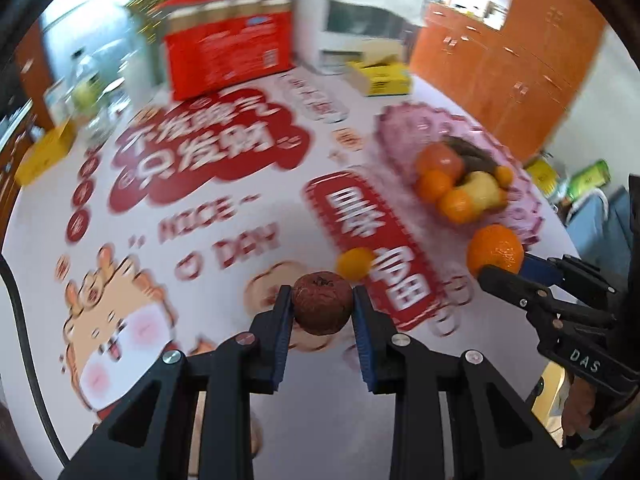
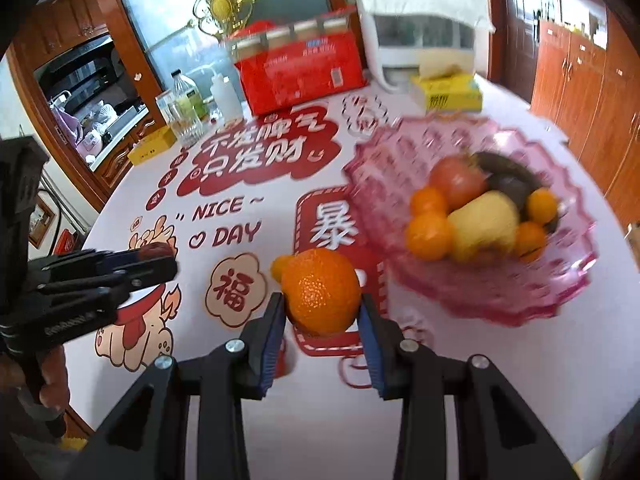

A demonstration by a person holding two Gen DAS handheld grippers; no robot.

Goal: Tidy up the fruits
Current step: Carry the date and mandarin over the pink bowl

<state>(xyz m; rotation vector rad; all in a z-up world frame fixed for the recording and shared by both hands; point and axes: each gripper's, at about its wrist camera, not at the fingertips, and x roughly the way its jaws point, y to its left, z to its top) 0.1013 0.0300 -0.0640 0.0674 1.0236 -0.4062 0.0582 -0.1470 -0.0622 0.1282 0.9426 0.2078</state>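
Note:
My left gripper (image 1: 322, 300) is shut on a dark brown round fruit (image 1: 322, 303) and holds it above the table. My right gripper (image 2: 323, 304) is shut on a large orange (image 2: 322, 292); the same orange shows in the left wrist view (image 1: 495, 251), close to the near rim of the pink fruit bowl (image 2: 472, 304). The bowl (image 1: 524, 200) holds several small oranges, a yellow fruit (image 2: 482, 228), a reddish fruit (image 2: 456, 180) and dark fruits. One small orange (image 1: 354, 263) lies on the tablecloth; in the right wrist view (image 2: 277, 268) it is mostly hidden behind the held orange.
A red carton (image 2: 300, 72), a white appliance (image 2: 420, 40) and a yellow box (image 2: 446, 94) stand at the table's far side. Bottles and a glass (image 2: 186, 108) and another yellow box (image 2: 154, 146) are at the far left. Wooden cabinets (image 2: 580, 88) line the right.

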